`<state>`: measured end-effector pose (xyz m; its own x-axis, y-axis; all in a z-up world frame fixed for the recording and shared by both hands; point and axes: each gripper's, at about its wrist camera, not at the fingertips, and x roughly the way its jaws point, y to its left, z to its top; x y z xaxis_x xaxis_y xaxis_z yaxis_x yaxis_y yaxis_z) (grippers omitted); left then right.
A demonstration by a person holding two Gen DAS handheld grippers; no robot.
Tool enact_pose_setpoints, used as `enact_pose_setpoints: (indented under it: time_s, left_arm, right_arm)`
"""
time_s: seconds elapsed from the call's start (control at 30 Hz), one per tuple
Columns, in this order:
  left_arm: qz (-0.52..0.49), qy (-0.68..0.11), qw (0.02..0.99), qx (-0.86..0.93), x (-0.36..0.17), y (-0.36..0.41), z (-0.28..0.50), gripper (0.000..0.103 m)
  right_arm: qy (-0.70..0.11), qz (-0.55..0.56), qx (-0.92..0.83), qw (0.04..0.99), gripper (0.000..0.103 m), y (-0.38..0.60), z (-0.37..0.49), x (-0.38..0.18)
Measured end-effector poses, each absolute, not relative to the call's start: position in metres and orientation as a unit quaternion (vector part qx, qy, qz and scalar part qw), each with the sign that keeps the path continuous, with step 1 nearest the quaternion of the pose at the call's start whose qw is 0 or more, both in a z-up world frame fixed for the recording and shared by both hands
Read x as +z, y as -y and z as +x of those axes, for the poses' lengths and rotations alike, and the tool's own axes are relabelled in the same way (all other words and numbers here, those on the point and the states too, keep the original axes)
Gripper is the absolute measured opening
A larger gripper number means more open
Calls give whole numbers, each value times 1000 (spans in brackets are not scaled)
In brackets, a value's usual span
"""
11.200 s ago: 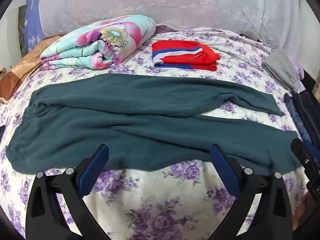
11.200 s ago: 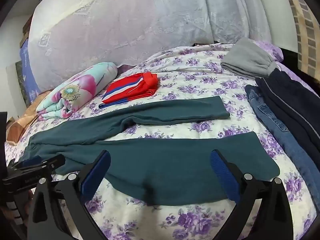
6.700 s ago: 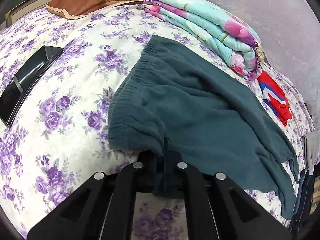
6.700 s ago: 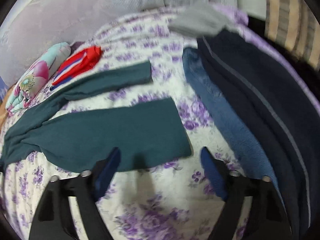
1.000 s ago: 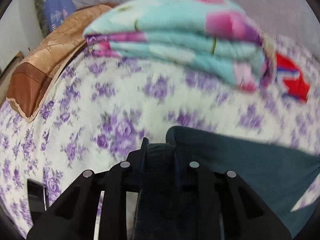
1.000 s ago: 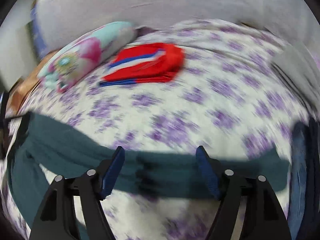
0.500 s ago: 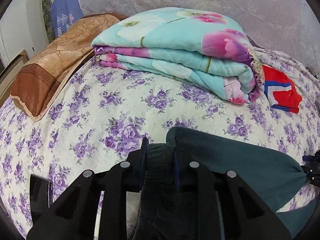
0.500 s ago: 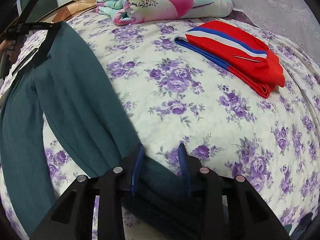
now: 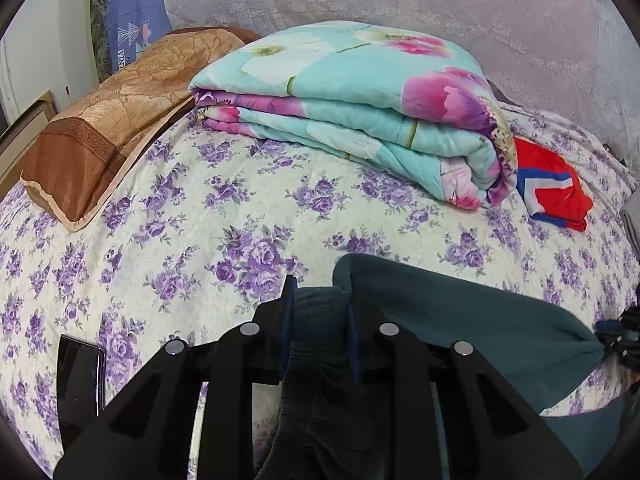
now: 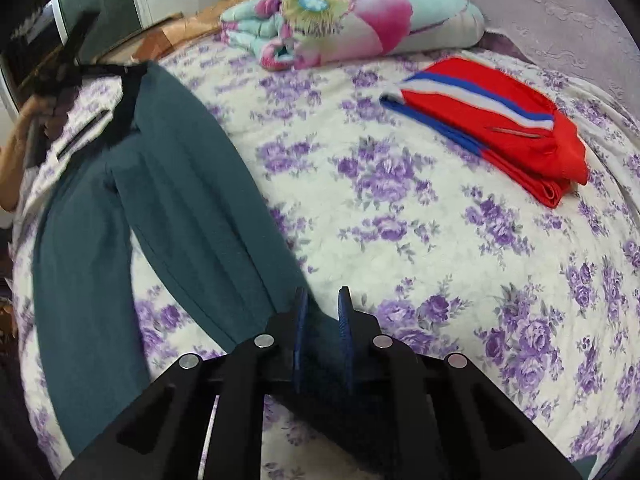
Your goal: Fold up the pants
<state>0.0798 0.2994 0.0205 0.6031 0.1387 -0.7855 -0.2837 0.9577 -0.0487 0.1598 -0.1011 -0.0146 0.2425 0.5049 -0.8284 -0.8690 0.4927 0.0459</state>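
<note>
The dark teal pants [image 9: 460,320] hang stretched between my two grippers above the flowered bed sheet [image 9: 240,208]. My left gripper [image 9: 318,308] is shut on the bunched waistband. In the right wrist view the pants [image 10: 180,184] run from the left gripper [image 10: 120,76] at the top left down to my right gripper [image 10: 322,320]. Its jaws are closing, with the leg fabric pinched between the blue pads [image 10: 300,320]. At the right edge of the left wrist view, the cloth gathers to a point at the right gripper [image 9: 618,344].
A folded floral quilt [image 9: 360,112] and a folded red, white and blue garment [image 9: 552,188] lie at the back of the bed. At the left are a brown pillow [image 9: 108,120] and a flat black object [image 9: 78,380]. A hand [image 10: 12,160] shows at the left edge.
The right gripper's jaws have narrowed from wide open onto the pant leg, and the view has rolled and dropped closer to the bed. The left gripper keeps its hold.
</note>
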Motion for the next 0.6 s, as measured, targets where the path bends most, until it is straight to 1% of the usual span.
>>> enact_pose_setpoints:
  time_s: [0.03,0.07,0.1,0.23,0.27,0.3,0.33,0.4,0.53,0.6]
  left_arm:
    - [-81,-429,892,118,20,-299,79,22]
    - [-80,-429,892,119,19,-299,79,21]
    - [-81,-429,892,118,18,-299,78,21]
    - [-92,-431,890,116,15,-302,78,22]
    - [-93,-431,890,116,14,-302,78,21]
    - [-93,-431,890,117,14,-302,78,21]
    - [-93,-432,890,117,13,-302,78,21]
    - [-94,-433,889,118,13,-303,78,22]
    - [-95,-429,891,117,15,-303,80,22]
    - [-92,-427,891,122,15,-301,88,22]
  right_arm:
    - [-413,-214,456,758,18,102,159,-12]
    - [-413,-215,456,758,23,102,159,-12]
    - [-415,-224,453,756,25,100,159,-15]
    - [-424,-253,444,748,25,91,157,-33]
    - [-423,-250,446,748,24,90,157,-33]
    - [-425,-248,448,747,10,89,158,-33]
    - [-421,-251,444,750,5,87,156,-30]
    - [-407,-253,441,759,4,88,156,-22]
    - [-382,-190,409,807,3,104,189,8]
    - [-386,-174,386,820,3,97,208,6]
